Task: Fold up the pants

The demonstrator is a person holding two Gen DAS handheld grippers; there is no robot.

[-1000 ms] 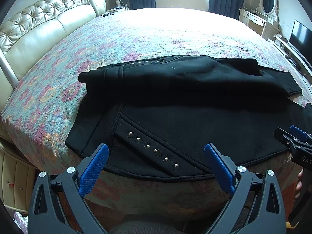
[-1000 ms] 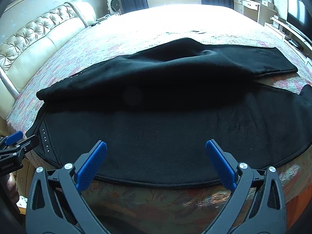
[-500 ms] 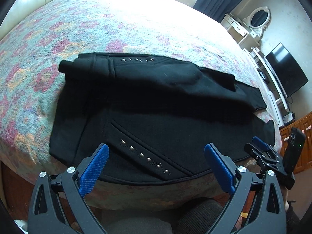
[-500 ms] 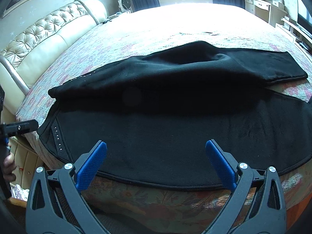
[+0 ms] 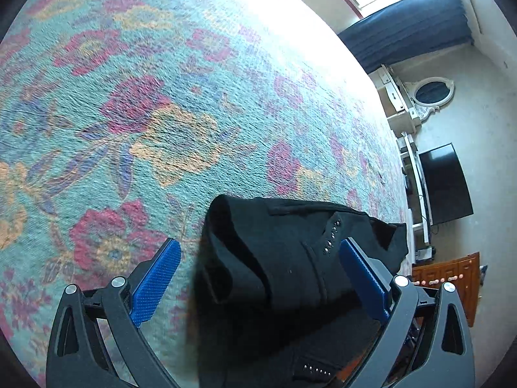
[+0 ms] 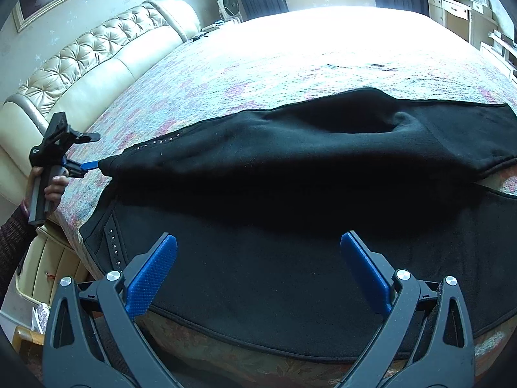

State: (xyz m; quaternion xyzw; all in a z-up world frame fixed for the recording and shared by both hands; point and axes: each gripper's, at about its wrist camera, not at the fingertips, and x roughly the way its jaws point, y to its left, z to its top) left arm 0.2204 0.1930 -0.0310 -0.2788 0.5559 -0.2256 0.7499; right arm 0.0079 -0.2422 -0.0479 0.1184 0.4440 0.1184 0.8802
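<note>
Black pants with small metal studs lie spread across the near edge of the floral bedspread, one leg doubled over the other. My left gripper is open, its blue pads on either side of the folded-over waist corner, just above the bed. In the right wrist view it shows at the far left, at the waist end of the upper leg. My right gripper is open and empty, hovering over the lower leg near the bed's front edge.
A cream tufted headboard runs along the left. A dresser with an oval mirror and a TV stand beyond the bed's far side. A person's hand holds the left gripper.
My left gripper has swung left and forward to the waist corner of the upper leg, which now lies between its open pads. My right gripper has hardly moved.
</note>
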